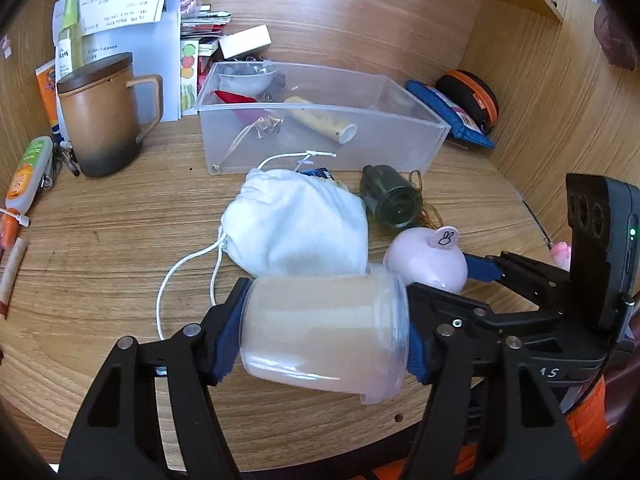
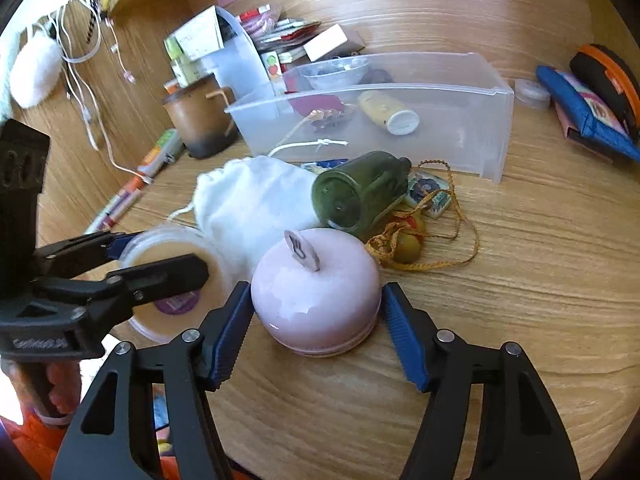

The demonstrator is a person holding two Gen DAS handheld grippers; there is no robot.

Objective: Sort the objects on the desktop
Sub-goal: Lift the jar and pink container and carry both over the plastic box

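Note:
My left gripper [image 1: 322,344] is shut on a translucent plastic jar [image 1: 324,332] that lies sideways, one blue pad on each end. In the right wrist view the jar [image 2: 160,250] shows end-on at the left under the left gripper's black fingers [image 2: 180,272]. My right gripper [image 2: 316,312] straddles a round pink case [image 2: 316,292] with a small tag on top, standing on the desk. Its left pad is against the case and a thin gap shows at its right pad. The pink case [image 1: 424,264] sits just right of the jar, with a right gripper finger [image 1: 482,269] beside it.
A white drawstring pouch [image 1: 296,224] and a green bottle on its side [image 1: 394,200] lie just beyond. Charms on gold cord [image 2: 416,236] sit beside the bottle. A clear bin [image 1: 384,152] holds a yellow tube [image 1: 320,118]. A brown mug [image 1: 108,120] stands left and pouches [image 1: 448,116] right.

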